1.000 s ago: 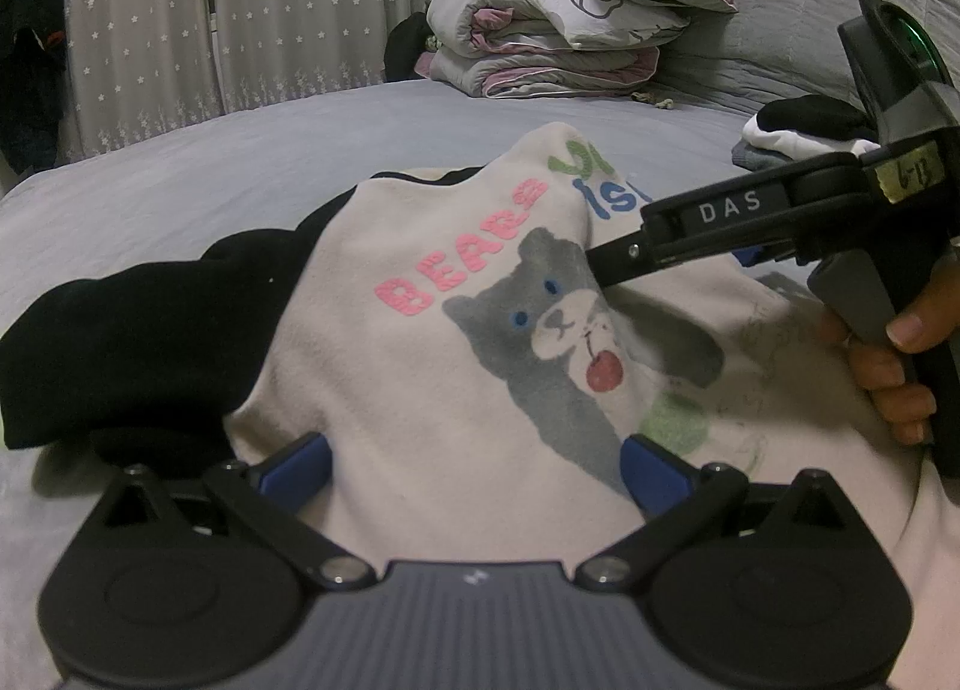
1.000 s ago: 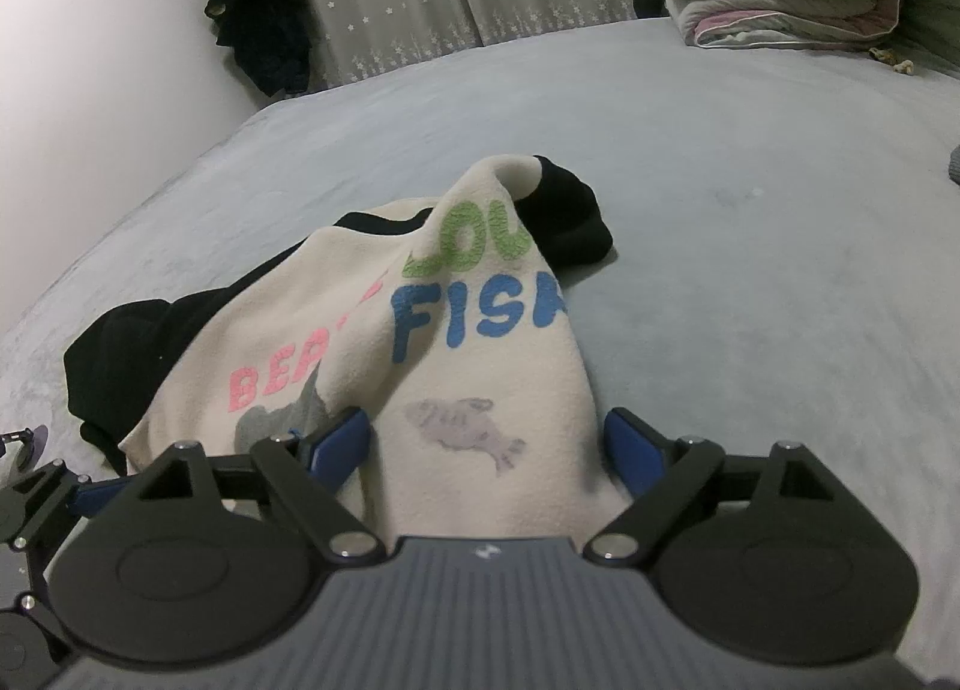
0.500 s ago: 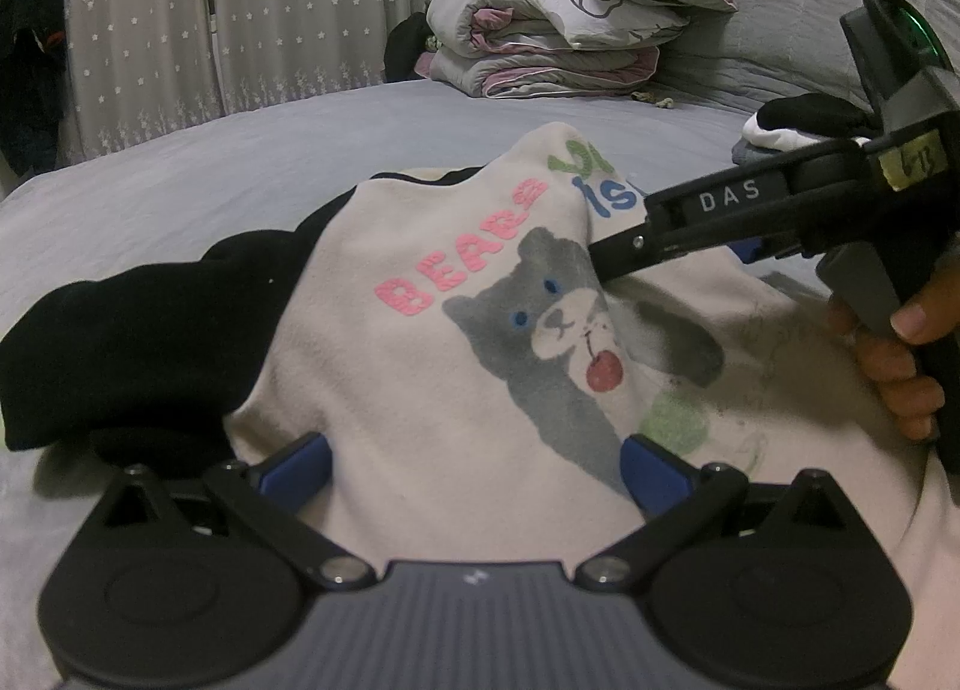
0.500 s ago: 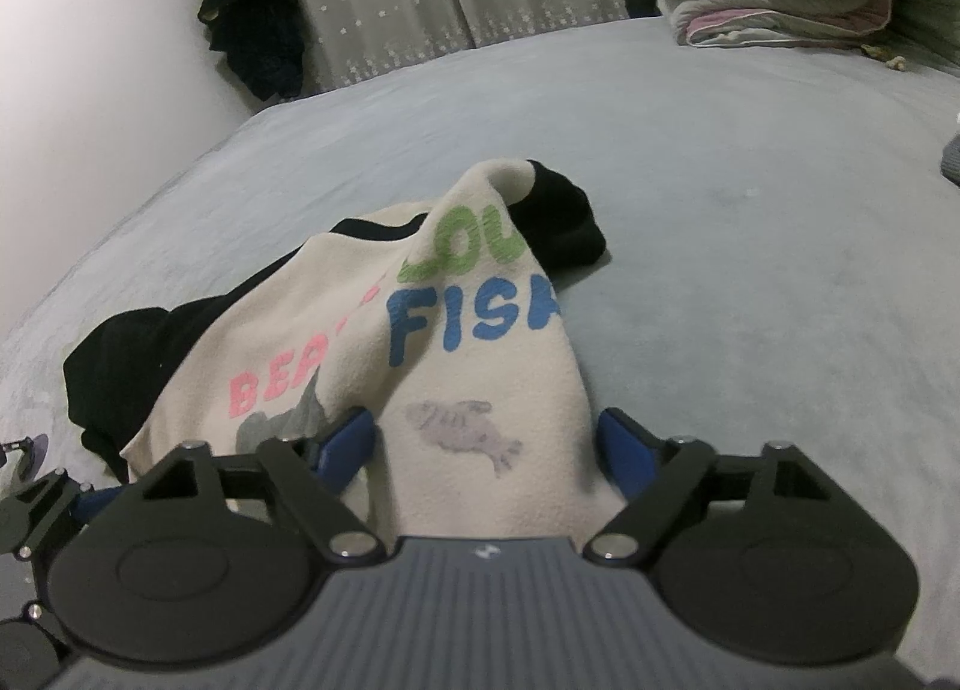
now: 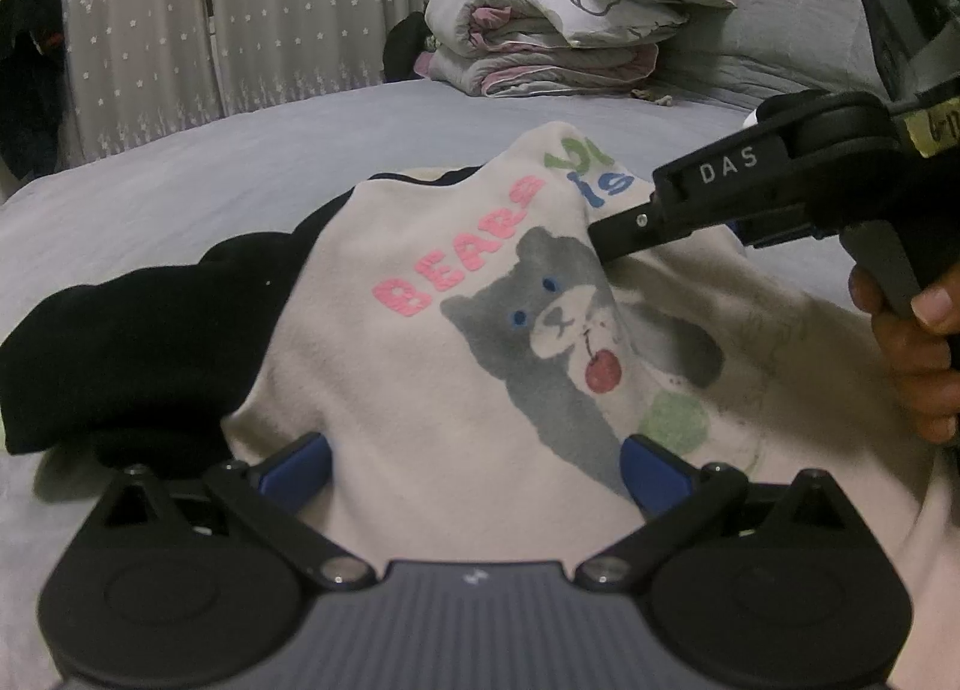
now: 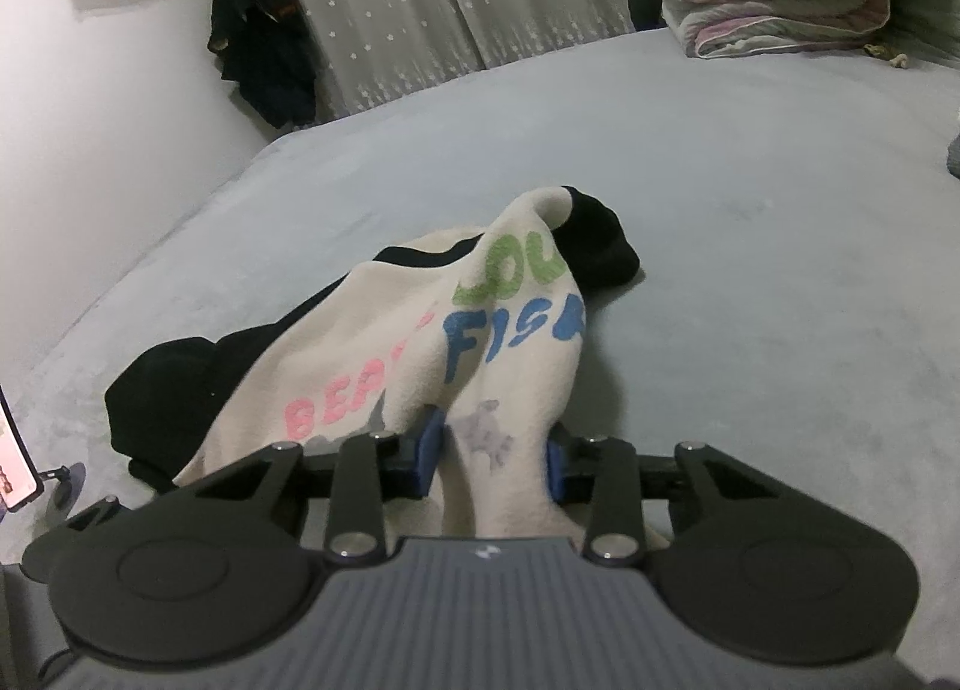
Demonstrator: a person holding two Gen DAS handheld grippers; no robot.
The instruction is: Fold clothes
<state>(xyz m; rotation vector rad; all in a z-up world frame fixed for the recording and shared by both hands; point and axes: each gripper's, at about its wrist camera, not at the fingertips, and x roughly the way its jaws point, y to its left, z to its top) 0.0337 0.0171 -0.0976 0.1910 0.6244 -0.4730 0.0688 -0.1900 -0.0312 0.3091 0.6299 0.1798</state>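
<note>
A cream sweatshirt point(image 5: 456, 390) with black sleeves is lying rumpled on the near part of a grey bed point(image 6: 750, 282), its printed front facing up: pink, green and blue lettering and a grey bear holding a red cherry. One black sleeve point(image 5: 138, 330) is spreading out to the left, and a second black sleeve end point(image 6: 594, 246) is poking out at the far side of the cloth. The right gripper point(image 6: 489, 465) is closing its jaws, and a bunched ridge of the cream fabric is sitting between the blue pads point(image 6: 429, 459), gathered and pinched upward there. The left gripper point(image 5: 474, 465) is resting spread wide over the near hem, the cloth lying between its blue fingers point(image 5: 297, 465) without being squeezed. A person's hand point(image 5: 918, 348) is wrapping the right tool's handle at the right edge. A stack of folded quilts point(image 5: 552, 48) is sitting at the far end of the bed, before star-patterned curtains point(image 5: 252, 18).
</note>
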